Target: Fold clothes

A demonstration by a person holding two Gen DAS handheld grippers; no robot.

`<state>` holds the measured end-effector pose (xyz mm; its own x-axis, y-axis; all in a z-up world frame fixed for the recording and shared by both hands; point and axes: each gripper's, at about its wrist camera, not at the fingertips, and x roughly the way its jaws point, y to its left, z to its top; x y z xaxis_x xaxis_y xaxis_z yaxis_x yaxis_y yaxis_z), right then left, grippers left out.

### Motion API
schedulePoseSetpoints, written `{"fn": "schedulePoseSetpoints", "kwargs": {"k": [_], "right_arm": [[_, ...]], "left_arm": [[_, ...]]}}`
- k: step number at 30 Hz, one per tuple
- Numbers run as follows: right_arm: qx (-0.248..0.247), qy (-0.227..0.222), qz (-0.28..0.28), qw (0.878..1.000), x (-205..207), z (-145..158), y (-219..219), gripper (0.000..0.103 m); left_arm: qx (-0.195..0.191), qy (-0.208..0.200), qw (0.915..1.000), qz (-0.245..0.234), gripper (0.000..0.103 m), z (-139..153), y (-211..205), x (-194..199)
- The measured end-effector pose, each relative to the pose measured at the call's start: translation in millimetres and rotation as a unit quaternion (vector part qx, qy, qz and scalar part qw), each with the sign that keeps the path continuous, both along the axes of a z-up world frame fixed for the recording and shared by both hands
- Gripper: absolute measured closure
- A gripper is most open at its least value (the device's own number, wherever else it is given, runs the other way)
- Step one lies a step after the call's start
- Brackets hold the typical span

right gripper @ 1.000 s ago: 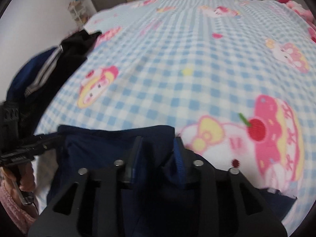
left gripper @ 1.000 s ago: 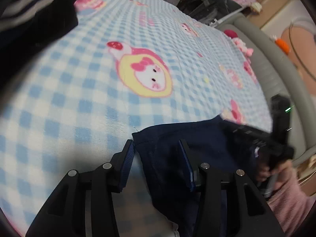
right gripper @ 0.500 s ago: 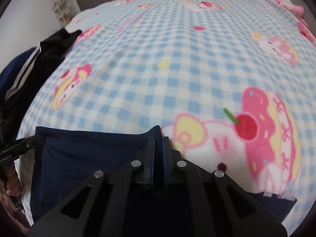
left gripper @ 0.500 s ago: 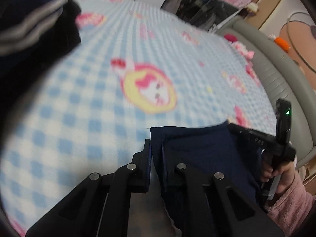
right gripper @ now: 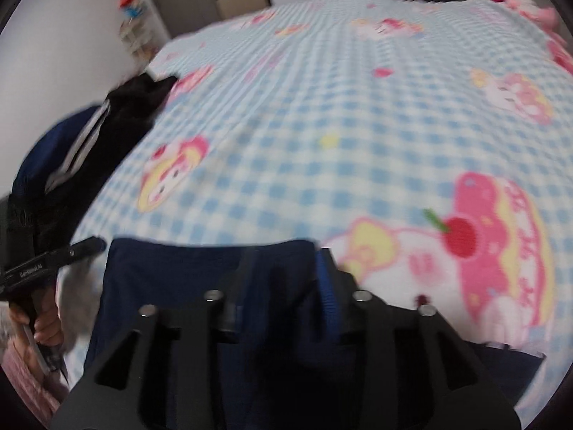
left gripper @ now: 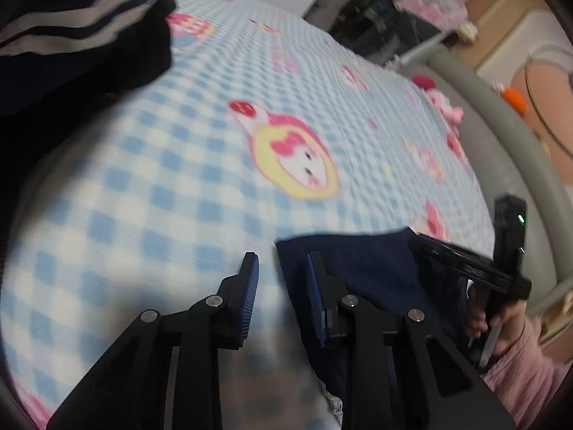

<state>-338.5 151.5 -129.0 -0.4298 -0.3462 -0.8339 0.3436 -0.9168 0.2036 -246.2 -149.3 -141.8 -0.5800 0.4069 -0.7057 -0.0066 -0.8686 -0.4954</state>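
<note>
A navy garment (left gripper: 365,272) lies folded flat at the near edge of the bed, its far edge straight. My left gripper (left gripper: 283,279) sits at the garment's left corner. Its jaws are opening, and the cloth's edge lies loose between the blue pads without being pressed. My right gripper (right gripper: 286,272) sits at the right corner of the same navy garment (right gripper: 172,279), jaws also opening, with cloth lying between the fingers unpinched. Each view shows the other tool: the right gripper (left gripper: 465,268) and the left gripper (right gripper: 53,258), each held by a hand in a pink sleeve.
The bed is covered by a blue-and-white checked blanket (left gripper: 143,197) with pink cartoon prints. A pile of dark clothes with grey stripes (left gripper: 71,36) lies at the left side of the bed (right gripper: 89,150). A grey padded headboard (left gripper: 501,136) and pink plush toys (left gripper: 444,104) line the right.
A second ago both grippers stood open over the garment's corners. Half a second ago both pinched shut on the cloth. Now both have opened again and the cloth lies released.
</note>
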Motion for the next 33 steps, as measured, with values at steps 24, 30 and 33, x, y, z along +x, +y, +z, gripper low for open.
{"fn": "schedulePoseSetpoints", "kwargs": {"k": [24, 30, 33], "right_arm": [[0.063, 0.014, -0.027, 0.998, -12.0, -15.0, -0.6, 0.099], [0.022, 0.045, -0.038, 0.998, 29.1, 26.6, 21.0, 0.096], [0.0, 0.063, -0.036, 0.997, 70.6, 53.9, 25.5, 0.094]], "left_arm": [[-0.057, -0.017, 0.998, -0.024, 0.084, 4.7, 13.0, -10.4], [-0.059, 0.007, 0.9981, -0.017, 0.075, 36.3, 17.4, 27.6], [-0.056, -0.001, 0.9978, -0.035, 0.075, 41.7, 36.7, 59.5]]}}
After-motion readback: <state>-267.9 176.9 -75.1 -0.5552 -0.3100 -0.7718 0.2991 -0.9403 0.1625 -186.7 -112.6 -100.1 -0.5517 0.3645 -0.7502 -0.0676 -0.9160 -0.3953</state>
